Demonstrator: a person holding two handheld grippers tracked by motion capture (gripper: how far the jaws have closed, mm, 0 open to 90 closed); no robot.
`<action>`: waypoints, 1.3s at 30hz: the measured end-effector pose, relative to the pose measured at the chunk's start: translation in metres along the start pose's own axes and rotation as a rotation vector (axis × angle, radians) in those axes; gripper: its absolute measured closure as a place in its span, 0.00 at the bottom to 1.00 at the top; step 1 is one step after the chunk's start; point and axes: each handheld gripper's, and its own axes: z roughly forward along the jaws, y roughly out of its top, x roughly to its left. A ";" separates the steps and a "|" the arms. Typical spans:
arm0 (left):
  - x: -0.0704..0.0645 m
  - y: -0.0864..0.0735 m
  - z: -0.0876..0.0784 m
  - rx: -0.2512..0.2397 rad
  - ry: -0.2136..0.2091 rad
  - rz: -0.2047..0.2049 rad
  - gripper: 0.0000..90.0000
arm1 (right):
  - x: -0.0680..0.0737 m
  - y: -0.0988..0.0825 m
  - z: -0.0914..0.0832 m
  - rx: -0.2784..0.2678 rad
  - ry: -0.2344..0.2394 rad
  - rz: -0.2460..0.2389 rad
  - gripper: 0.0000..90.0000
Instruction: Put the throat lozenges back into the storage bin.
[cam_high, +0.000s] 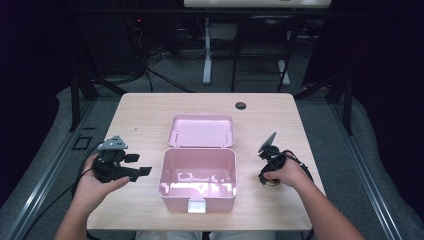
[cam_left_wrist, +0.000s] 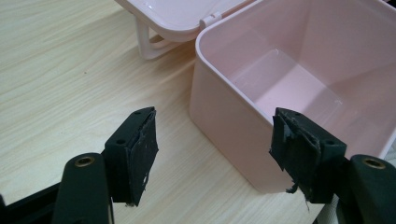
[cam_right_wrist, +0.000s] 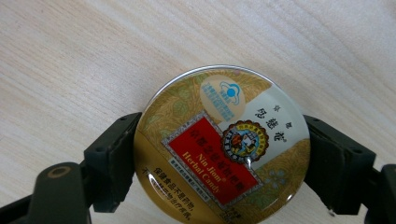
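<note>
Filling the right gripper view, a round herbal candy tin (cam_right_wrist: 222, 147) sits flat on the wooden table (cam_high: 145, 117), with the right gripper (cam_right_wrist: 222, 163) bracketing it: both jaws press against its curved rim on opposite sides, clenched on the tin. In the high view the tin (cam_high: 271, 183) is mostly hidden under the person's right hand (cam_high: 285, 172), at the table's right, well apart from the pink box (cam_high: 197, 180).

Left gripper (cam_high: 142, 171) is released, jaws spread wide with nothing between them, aimed at the near corner of the pink box (cam_left_wrist: 280, 93). The box stands open and empty, its lid (cam_high: 201, 131) folded back flat behind it.

Risk assessment:
- Grip lies on a smooth, curved metal edge; the contact looks narrow, so the tin could pivot or squirt out on lifting.
- Whether the pads sit below the lid seam cannot be told; a hold on the lid alone may pull it off.
- An unsteadied box may slide if the tin strikes its rim on the way in.
- A drop from height into hard plastic could bounce the tin out.
</note>
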 end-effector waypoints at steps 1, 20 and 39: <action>0.000 0.000 0.000 0.001 -0.001 0.000 0.35 | 0.000 0.000 0.000 -0.004 0.000 0.000 0.22; 0.001 0.000 0.000 0.001 0.000 -0.002 0.35 | 0.006 0.003 -0.008 0.012 0.009 -0.032 0.22; 0.001 0.000 -0.003 -0.005 -0.004 -0.002 0.35 | 0.022 0.013 -0.049 0.008 -0.009 -0.097 0.22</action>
